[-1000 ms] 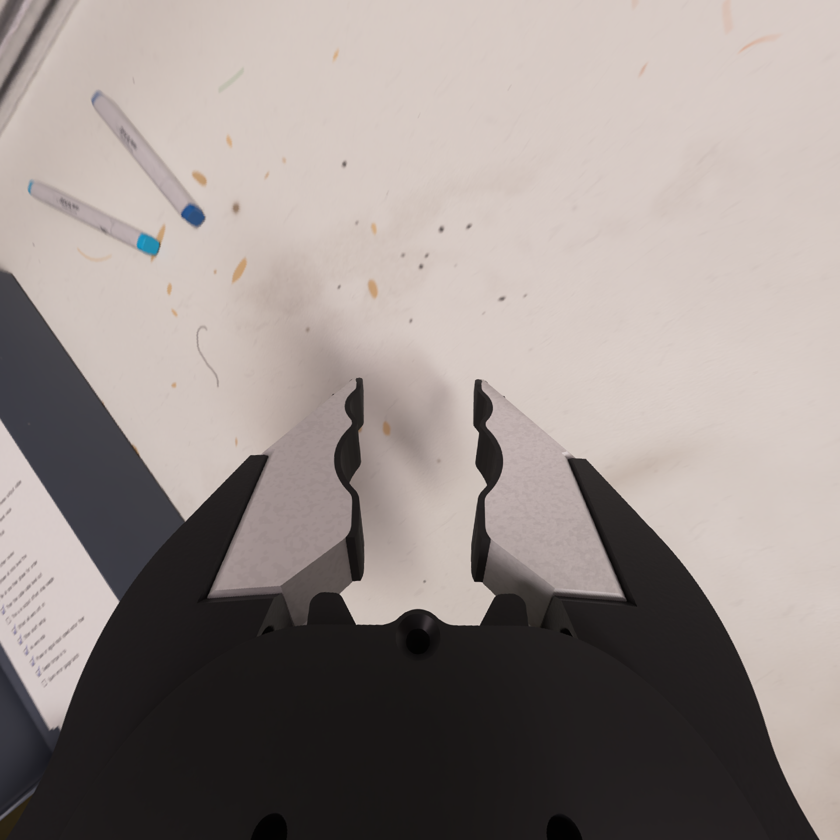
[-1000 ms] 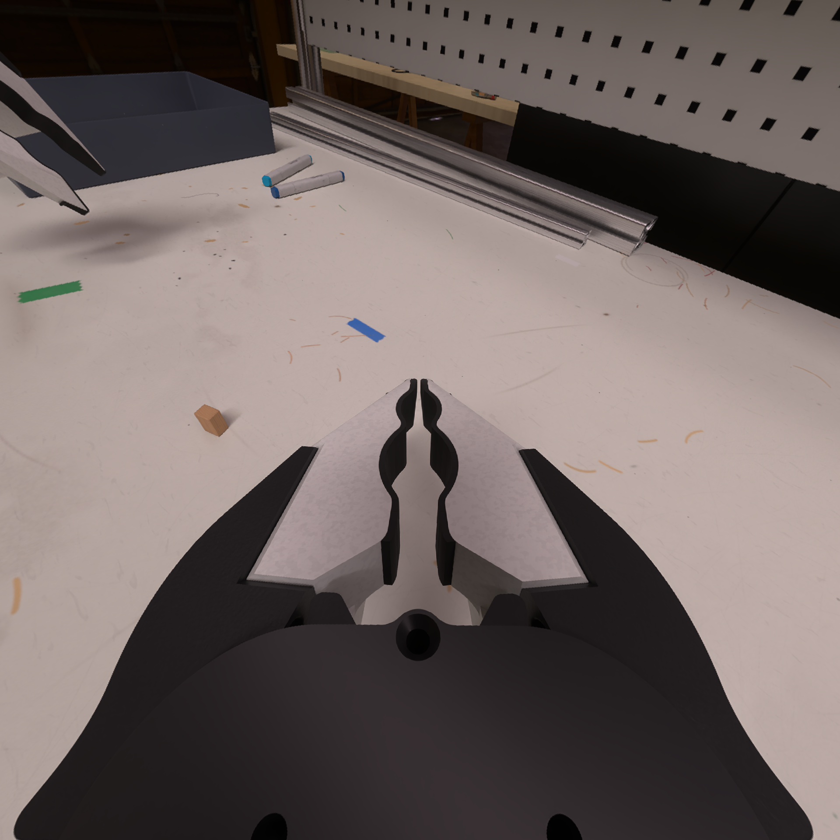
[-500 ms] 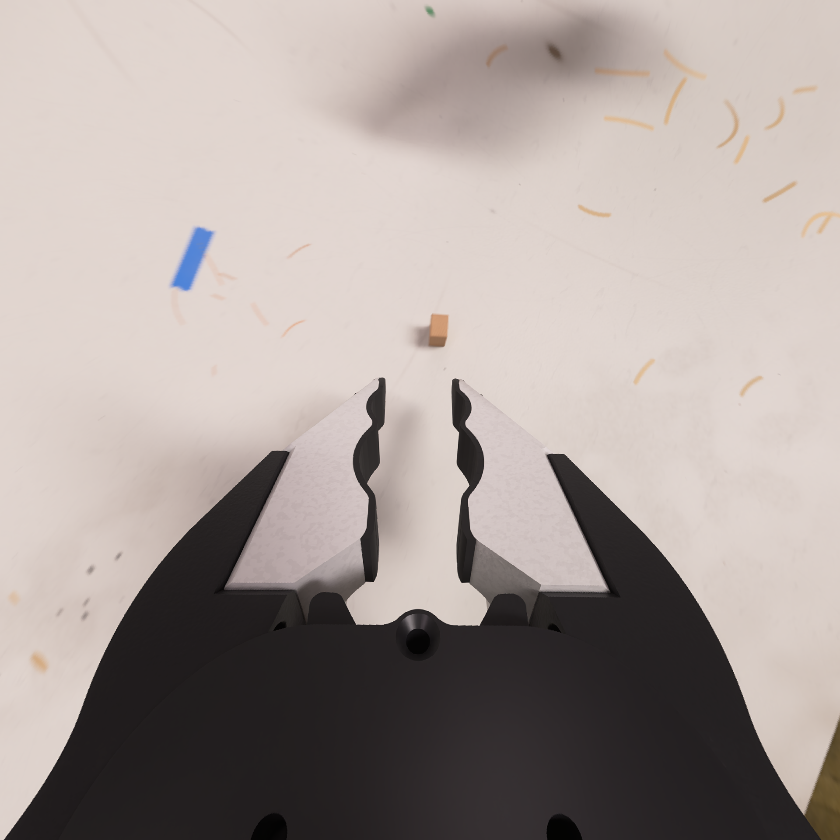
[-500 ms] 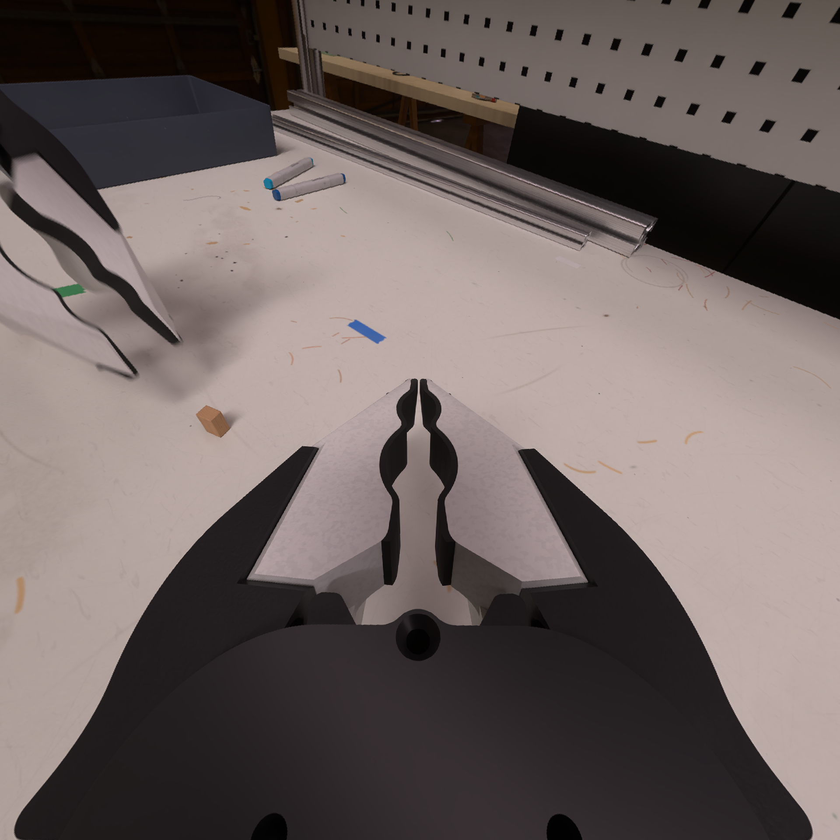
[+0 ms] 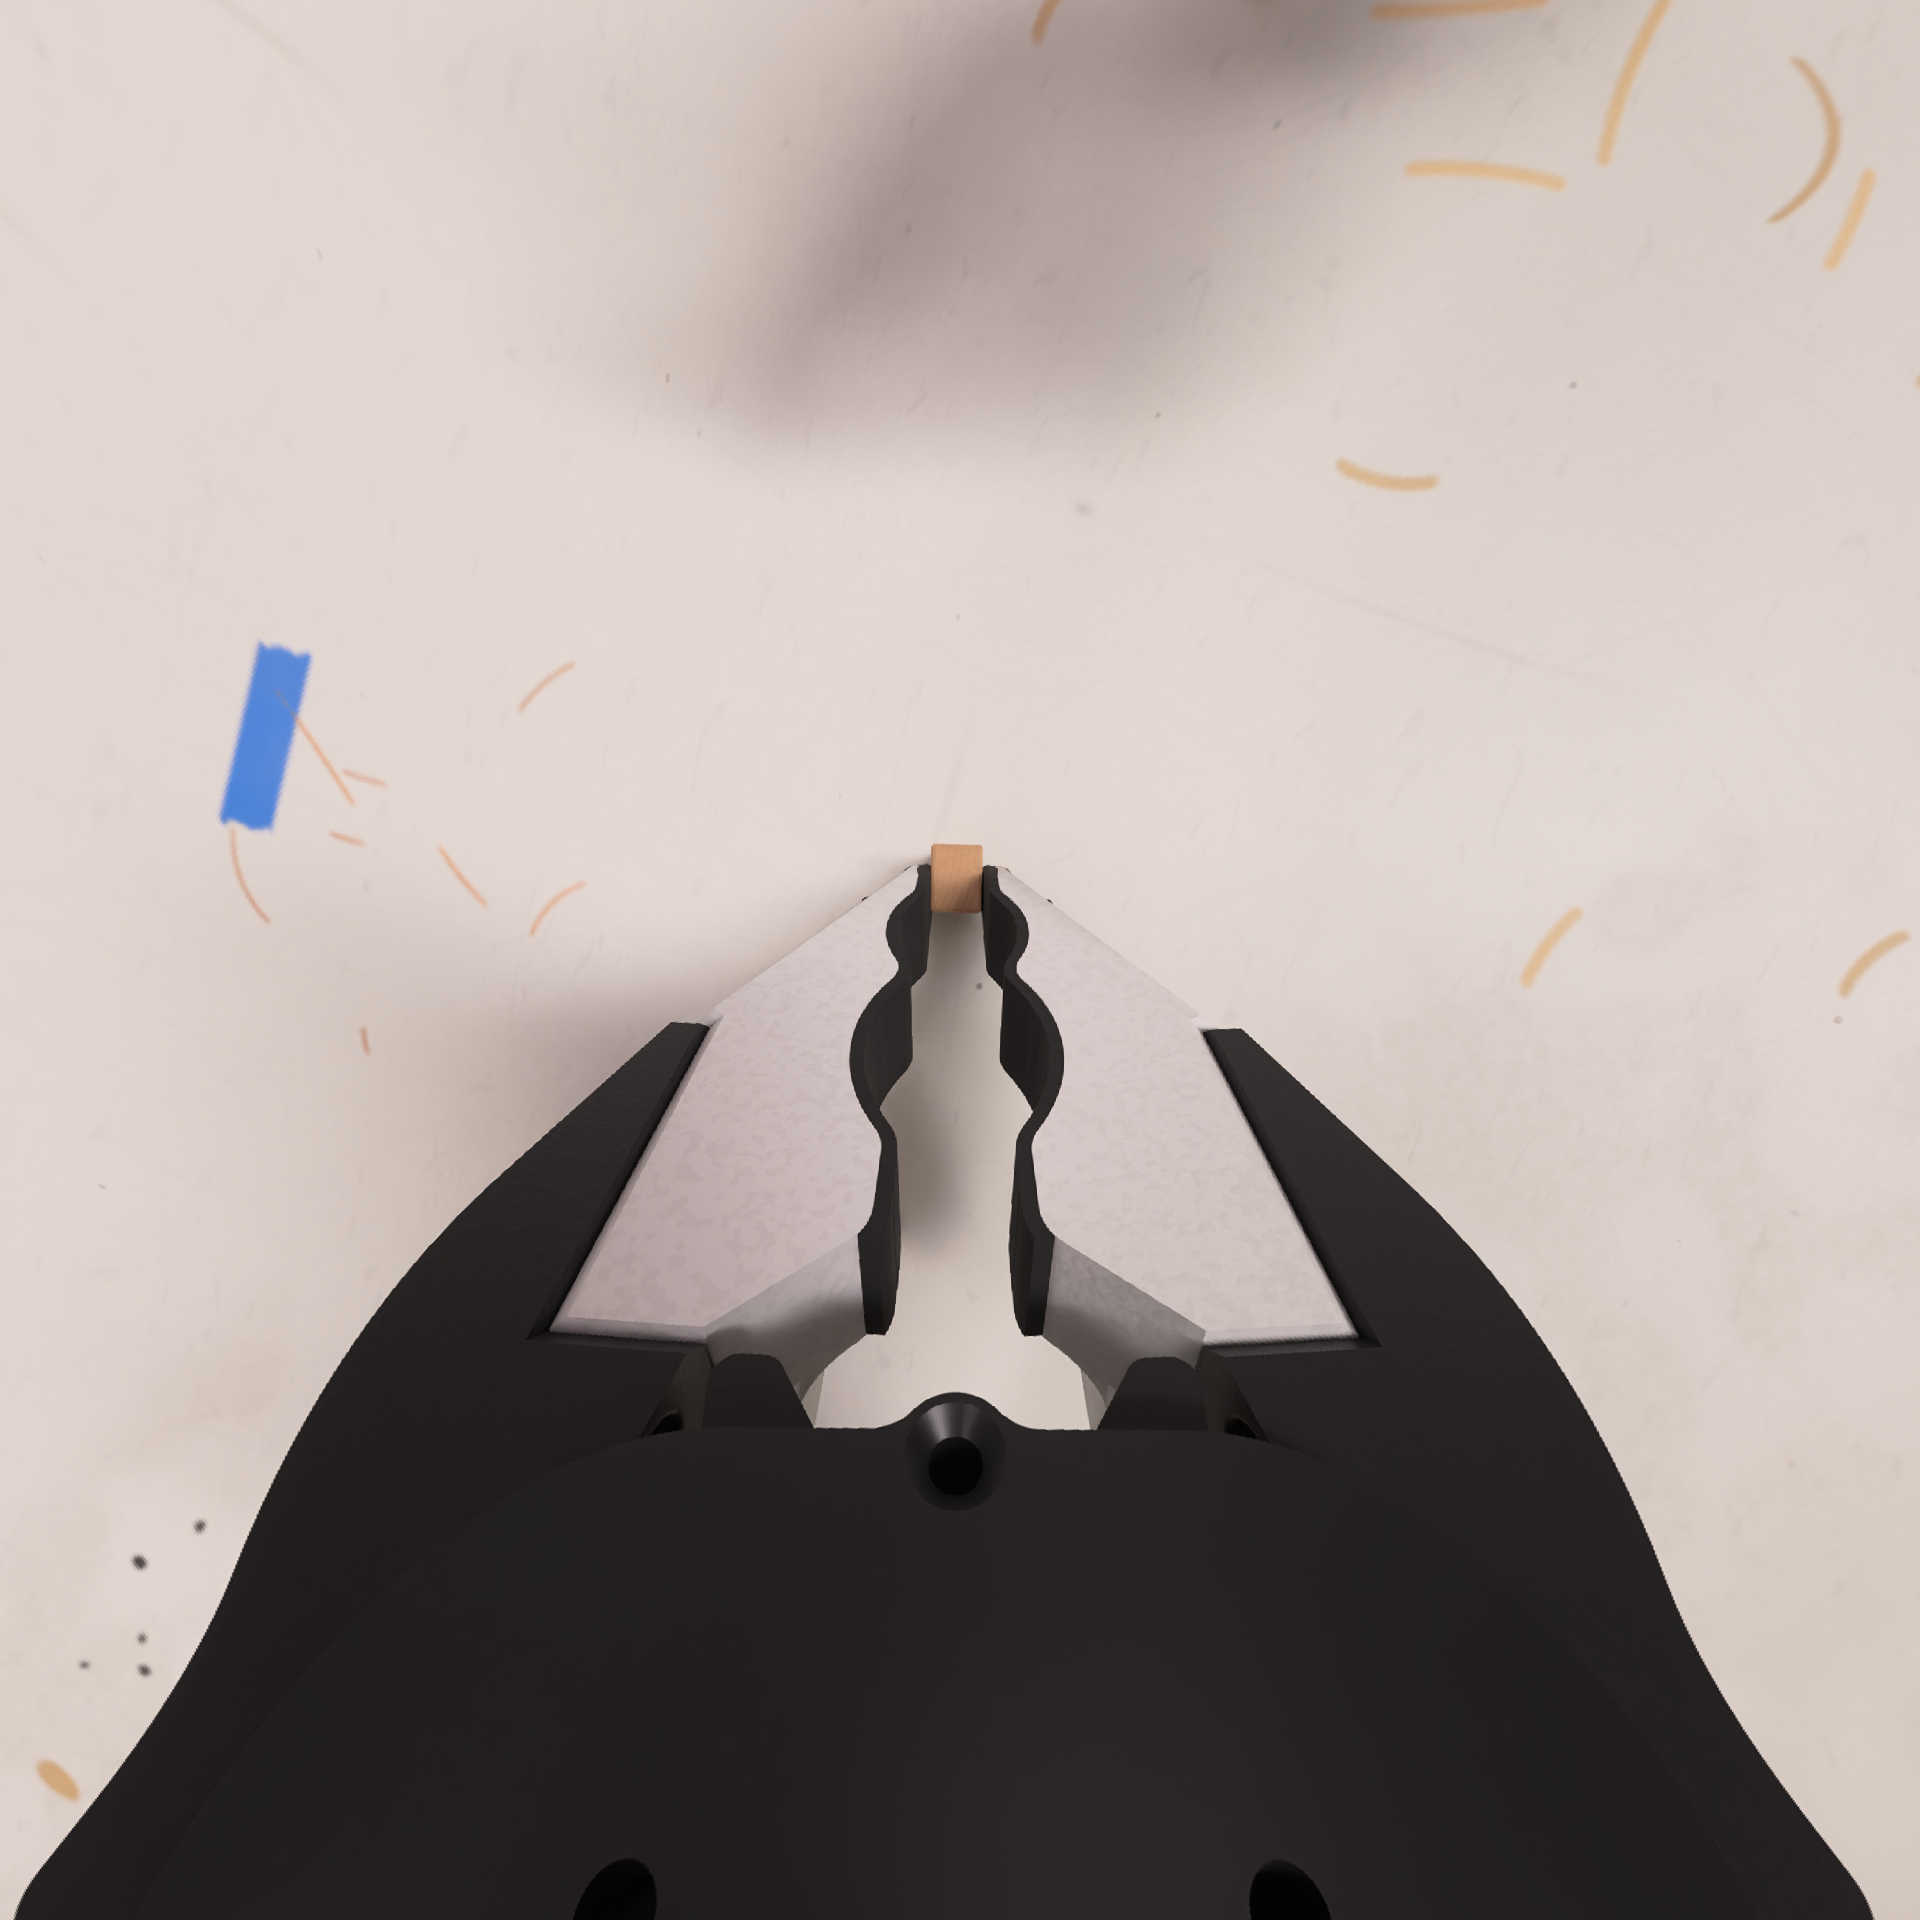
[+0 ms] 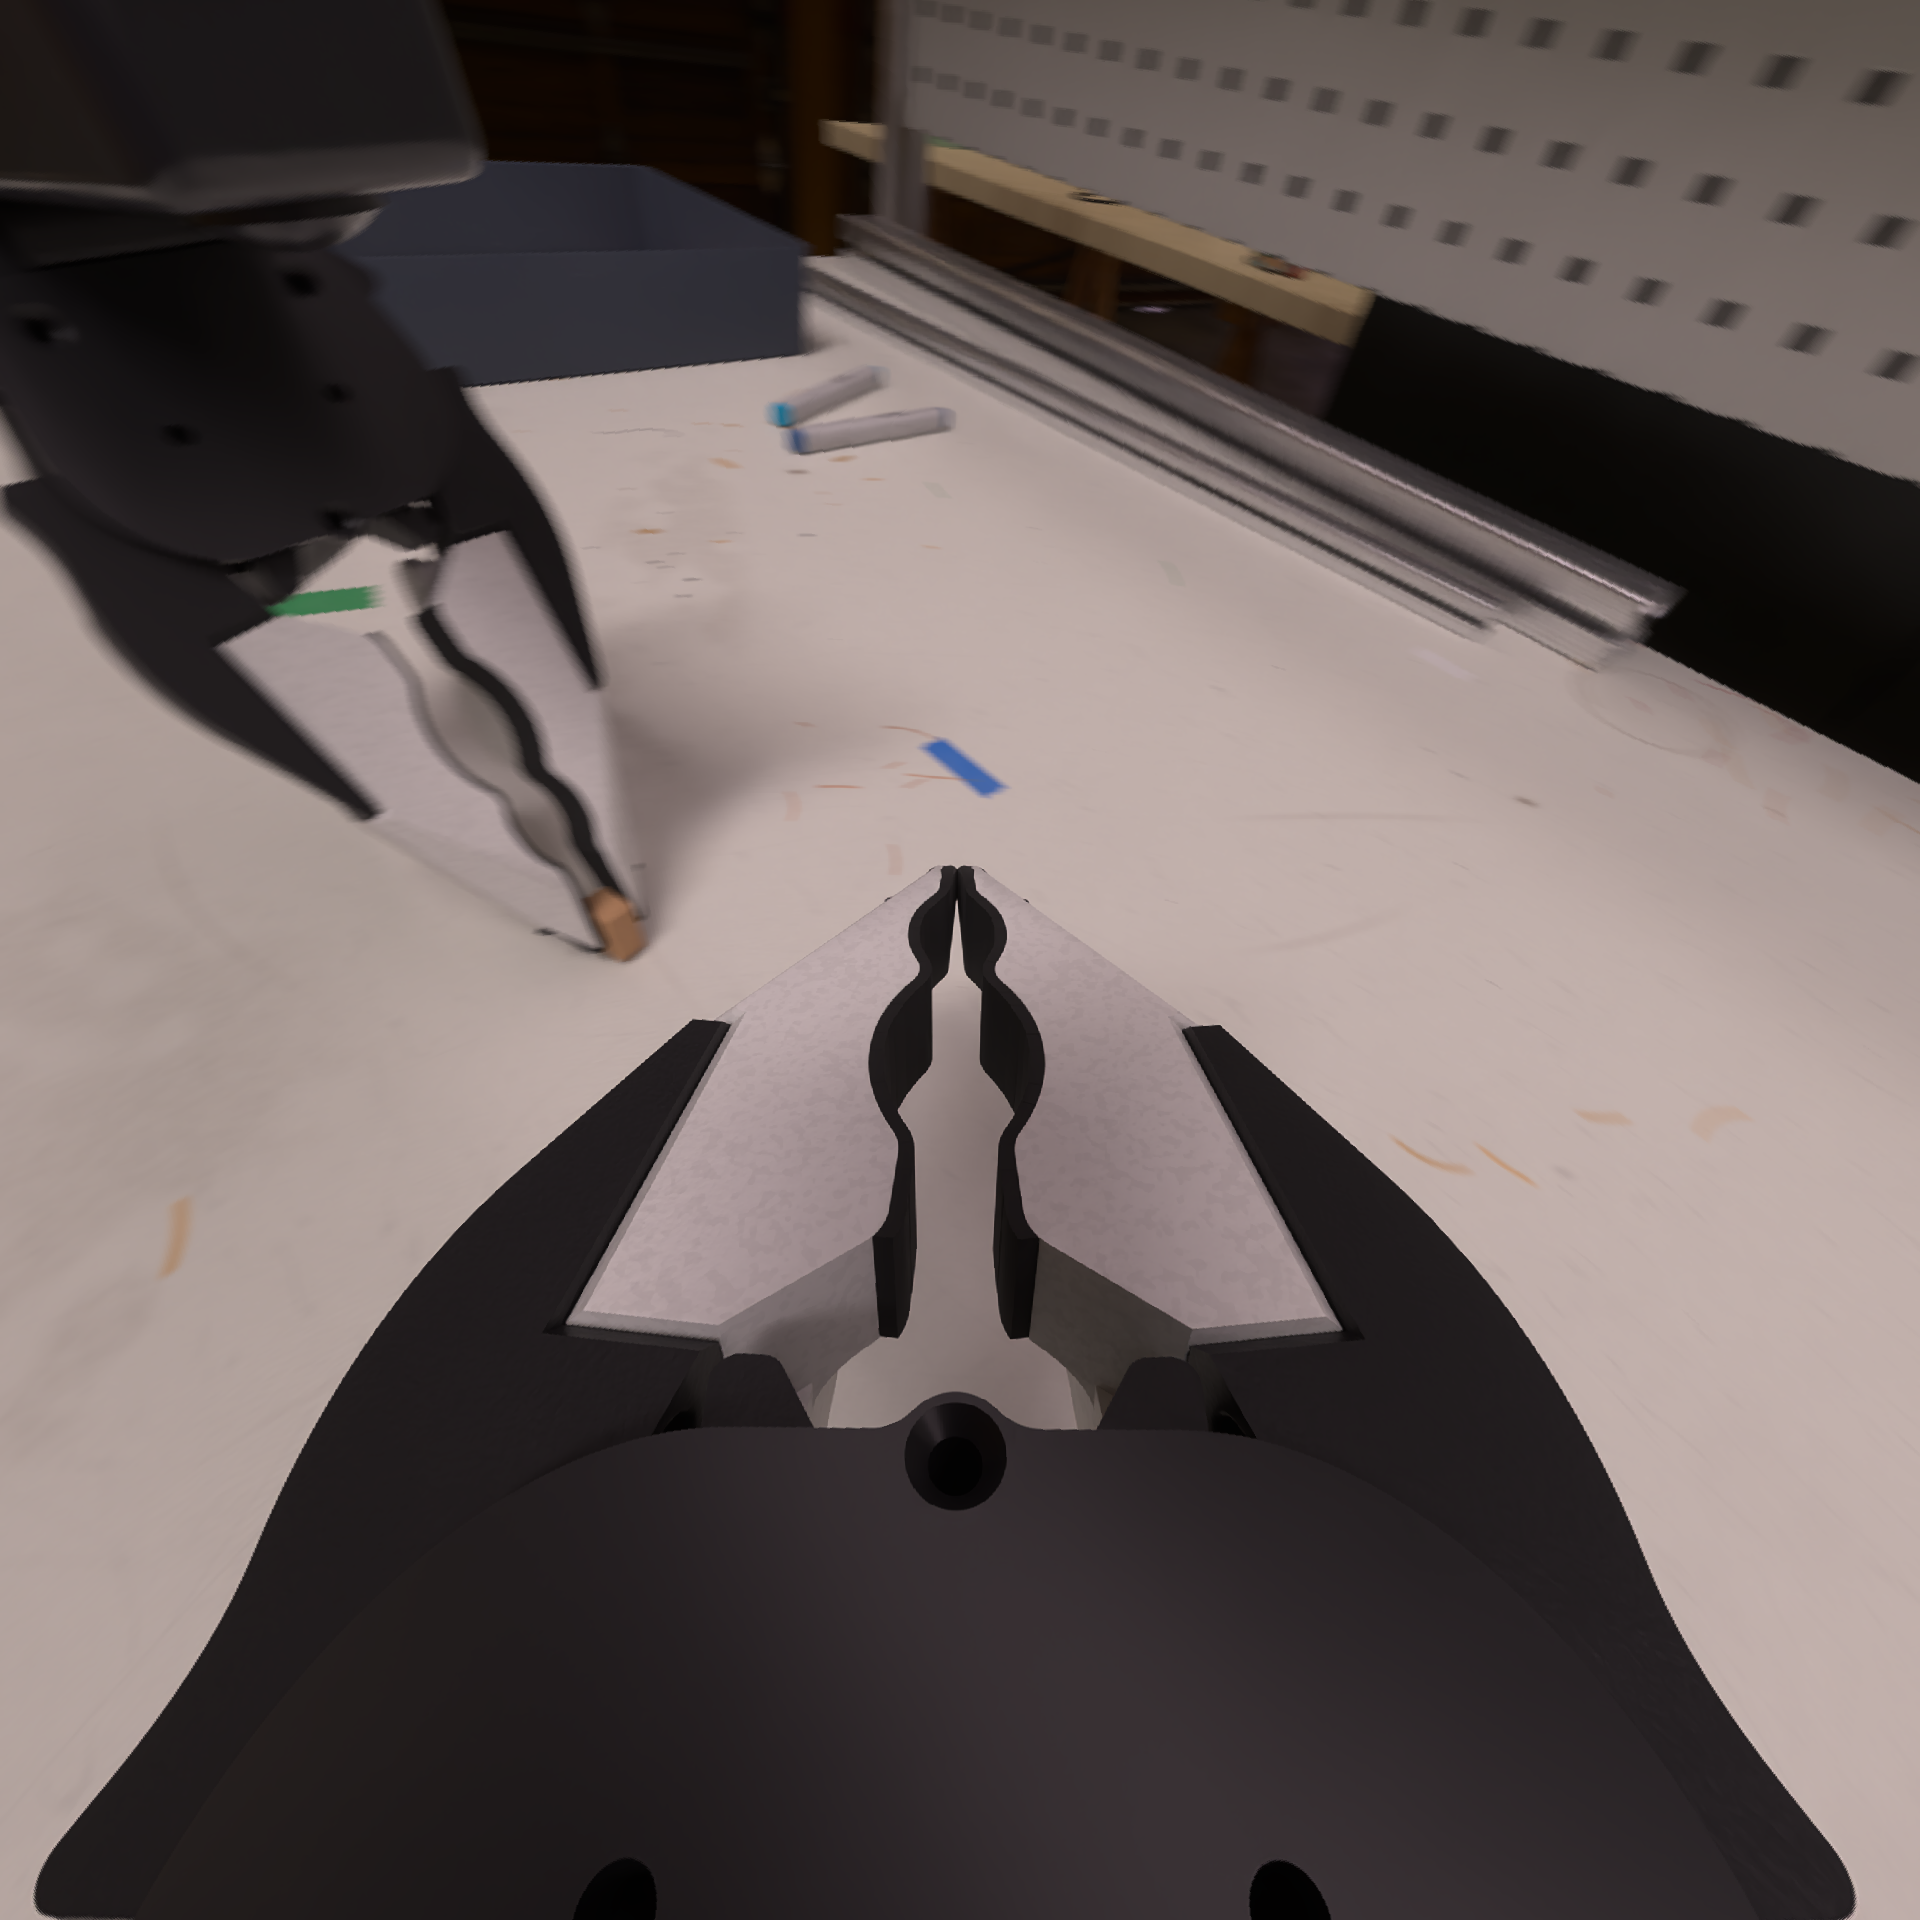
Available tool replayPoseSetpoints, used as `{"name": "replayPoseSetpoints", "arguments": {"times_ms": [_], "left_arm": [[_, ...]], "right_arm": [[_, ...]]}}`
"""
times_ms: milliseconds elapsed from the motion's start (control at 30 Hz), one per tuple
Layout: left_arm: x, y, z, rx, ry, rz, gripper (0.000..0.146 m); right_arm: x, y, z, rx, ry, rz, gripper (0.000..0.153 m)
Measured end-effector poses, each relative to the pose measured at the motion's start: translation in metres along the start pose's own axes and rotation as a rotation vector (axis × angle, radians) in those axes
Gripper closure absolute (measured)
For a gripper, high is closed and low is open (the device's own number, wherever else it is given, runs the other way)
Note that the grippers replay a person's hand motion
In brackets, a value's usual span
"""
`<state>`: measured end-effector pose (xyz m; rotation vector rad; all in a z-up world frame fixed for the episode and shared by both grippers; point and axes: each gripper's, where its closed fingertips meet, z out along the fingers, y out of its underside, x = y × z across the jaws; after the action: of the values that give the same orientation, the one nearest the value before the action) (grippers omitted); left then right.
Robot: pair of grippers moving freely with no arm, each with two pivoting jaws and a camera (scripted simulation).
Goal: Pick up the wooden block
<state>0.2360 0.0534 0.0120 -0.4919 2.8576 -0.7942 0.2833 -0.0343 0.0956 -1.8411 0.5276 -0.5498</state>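
Note:
The small wooden block [image 5: 956, 878] sits pinched between the very tips of my left gripper [image 5: 954, 896], which points down at the white table [image 5: 1351, 727] and is shut on it. In the right wrist view the left gripper [image 6: 597, 914] stands at the left with the block [image 6: 623, 925] at its tips, low against the table surface. My right gripper [image 6: 956, 881] is shut and empty, hovering over the table to the right of the block.
A strip of blue tape [image 5: 265, 732] lies left of the block; it also shows in the right wrist view [image 6: 961, 767]. Two markers [image 6: 862, 416], a dark blue bin [image 6: 582, 281], aluminium rails [image 6: 1247, 468] and green tape [image 6: 322, 601] lie farther back. Wood shavings are scattered about.
My left gripper has travelled from near the markers to the block, come down over it and closed its fingers on it. The right wrist view has shifted slightly and is blurred.

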Motion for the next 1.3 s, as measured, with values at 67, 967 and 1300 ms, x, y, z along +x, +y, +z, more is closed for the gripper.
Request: {"name": "replayPoseSetpoints", "arguments": {"times_ms": [67,967,1300], "left_arm": [[0.003,-0.006,-0.003,0.043,-0.024,0.031,0.137],[0.022,-0.053,-0.072,0.39,-0.277,0.216,0.137],[0.031,-0.059,-0.075,0.444,-0.194,0.196,0.137]], "right_arm": [[-0.023,0.0,0.003,-0.003,-0.121,-0.028,0.153],[-0.087,-0.018,0.001,-0.001,-0.622,0.367,0.15],[-0.09,-0.016,0.005,-0.023,-0.622,0.379,0.15]]}}
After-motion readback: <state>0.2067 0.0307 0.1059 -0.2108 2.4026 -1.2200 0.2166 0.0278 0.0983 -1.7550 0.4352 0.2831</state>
